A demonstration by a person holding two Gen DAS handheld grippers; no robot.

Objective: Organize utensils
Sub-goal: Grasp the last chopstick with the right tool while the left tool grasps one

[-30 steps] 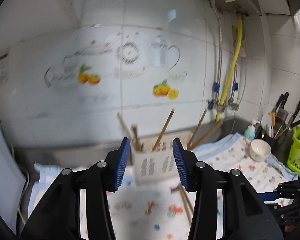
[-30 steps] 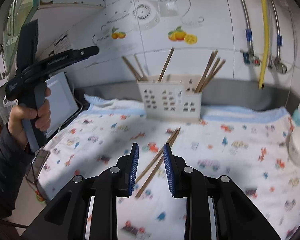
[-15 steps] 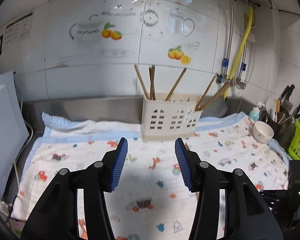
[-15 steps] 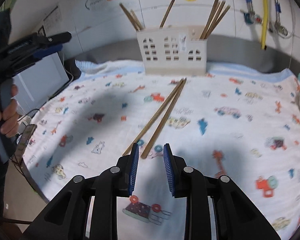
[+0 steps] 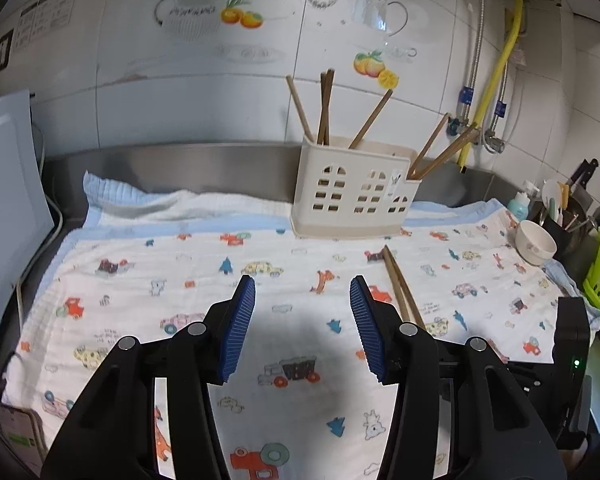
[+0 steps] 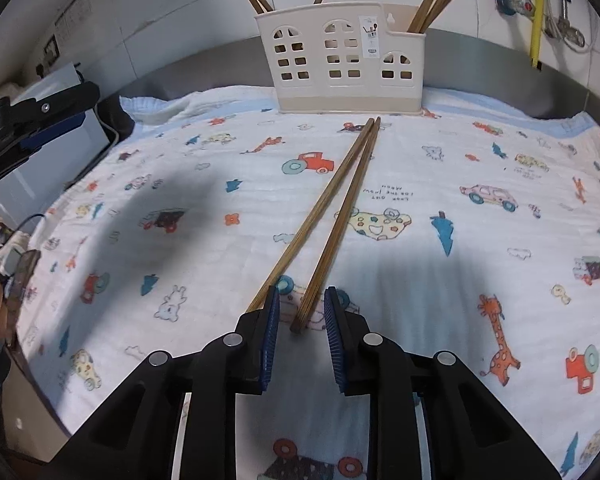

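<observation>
Wooden chopsticks (image 6: 332, 216), one end hidden behind right gripper (image 6: 300, 312)

Both views bright, evenly lit, light from above. Sharp focus across cloth (image 5: 204, 264) and chopsticks (image 6: 332, 216); slight softness on wall tiles (image 5: 204, 92) in left view. Strong fisheye bend: tile lines and steel backsplash (image 5: 172, 164) curve, corners fall to black. Glare patches on glossy tiles upper centre. Soft dark shadow on cloth between left gripper (image 5: 302, 322) fingers; broad grey shadow at left of right view, another ahead of right gripper (image 6: 301, 316). Print on cloth legible.
</observation>
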